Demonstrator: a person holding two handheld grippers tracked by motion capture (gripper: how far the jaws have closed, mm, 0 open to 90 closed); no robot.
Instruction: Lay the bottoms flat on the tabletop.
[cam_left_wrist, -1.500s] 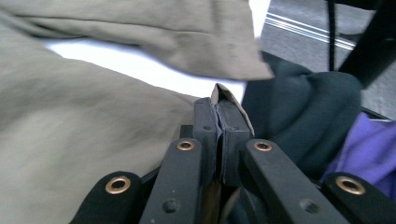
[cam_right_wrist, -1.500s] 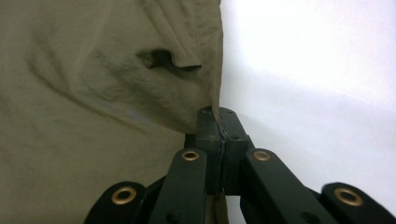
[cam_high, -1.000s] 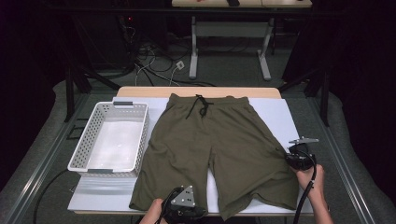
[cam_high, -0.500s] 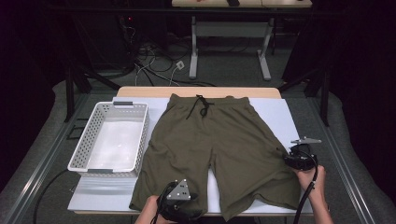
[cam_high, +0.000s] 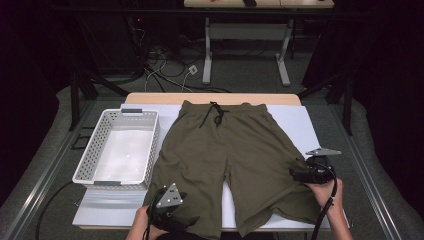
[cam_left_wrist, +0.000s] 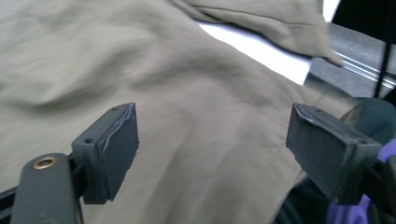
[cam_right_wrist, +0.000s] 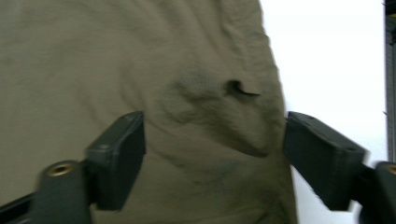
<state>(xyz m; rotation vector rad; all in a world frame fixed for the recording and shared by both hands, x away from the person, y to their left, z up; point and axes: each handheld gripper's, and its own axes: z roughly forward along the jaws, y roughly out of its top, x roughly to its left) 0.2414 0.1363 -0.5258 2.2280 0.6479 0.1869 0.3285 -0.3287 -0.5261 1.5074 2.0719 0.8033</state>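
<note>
Left tongs (cam_high: 192, 220) drawn back to shorts (cam_high: 235, 165) hem, right tongs (cam_high: 294, 173) at side seam, both wide open, empty.

Table (cam_high: 300, 125) lit bright and even from above, room around it near black. White sheet in the right gripper view blown out at the right edge. Shorts (cam_right_wrist: 140, 70) there soft with motion blur; left gripper view blurred toward the top left corner. High view low-res, slightly soft.
</note>
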